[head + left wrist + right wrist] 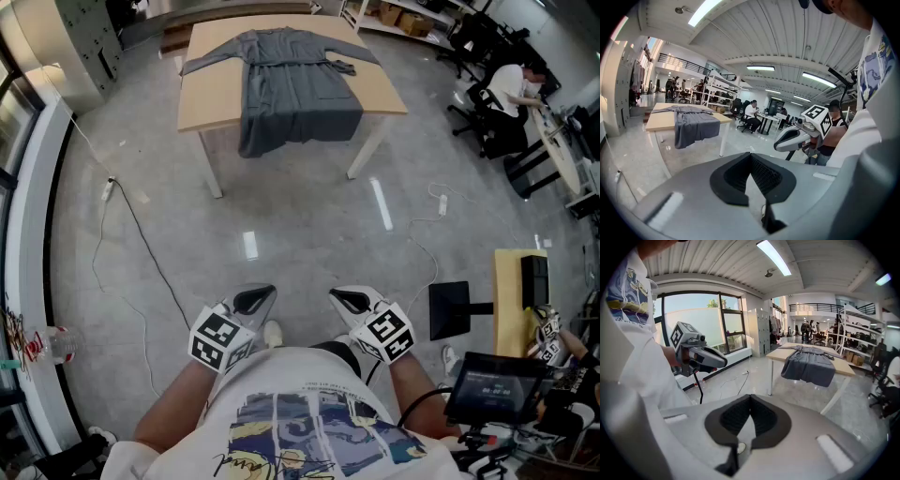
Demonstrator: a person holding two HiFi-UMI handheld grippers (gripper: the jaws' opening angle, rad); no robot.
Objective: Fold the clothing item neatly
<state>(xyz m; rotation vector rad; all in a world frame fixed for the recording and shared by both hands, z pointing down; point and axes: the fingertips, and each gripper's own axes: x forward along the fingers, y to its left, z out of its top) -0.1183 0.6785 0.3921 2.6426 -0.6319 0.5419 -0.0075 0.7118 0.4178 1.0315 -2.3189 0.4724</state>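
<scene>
Nothing is folded yet. The grey garment (298, 89) lies spread flat on the wooden surface (211, 89) well ahead of me, sleeves out, hem draped over the near edge. All the folding remains. My left gripper (260, 298) and right gripper (347, 299) are closed on nothing, near my body.

Garment (291, 89) on table (211, 89), overhanging near edge.

You had a matt, soft cloth robe (298, 89) on a smooth wood table (211, 94), over a glossy concrete floor (281, 225)
</scene>
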